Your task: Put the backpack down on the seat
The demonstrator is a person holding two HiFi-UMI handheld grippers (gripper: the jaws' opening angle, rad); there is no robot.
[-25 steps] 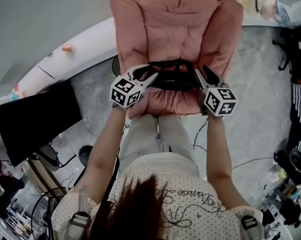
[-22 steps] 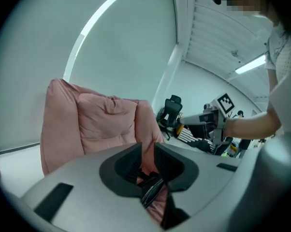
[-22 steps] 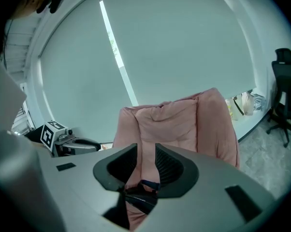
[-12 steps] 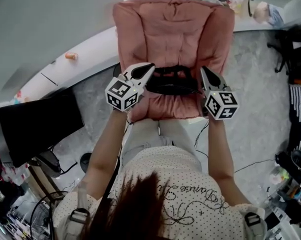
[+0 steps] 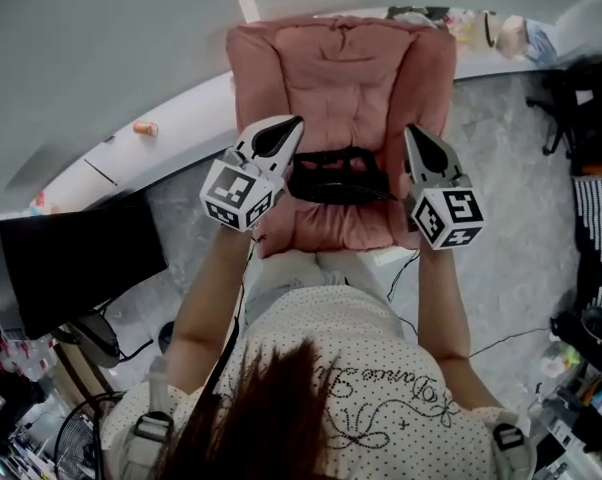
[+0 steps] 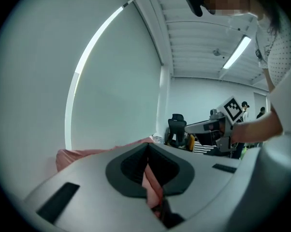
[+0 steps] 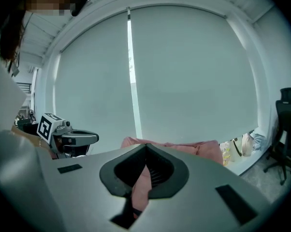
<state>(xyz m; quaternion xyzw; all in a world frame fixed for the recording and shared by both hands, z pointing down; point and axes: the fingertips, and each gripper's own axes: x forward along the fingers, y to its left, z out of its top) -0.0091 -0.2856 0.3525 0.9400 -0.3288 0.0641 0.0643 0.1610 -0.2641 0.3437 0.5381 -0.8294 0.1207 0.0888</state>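
Both grippers are clamped down right now. The left gripper has its fingers pinched on a fold of pink fabric, and the right gripper is doing the same on the other side. That fabric looks like part of the pink padded backpack, which sits between the two grippers with its black straps facing up, right in front of the person's legs. I can't tell what's under it, so no idea where the seat is from here. My take: those are thin pinches of cloth, so hold both sides level, go slow, don't yank them apart, and only let go once the bag's weight is fully on the seat.
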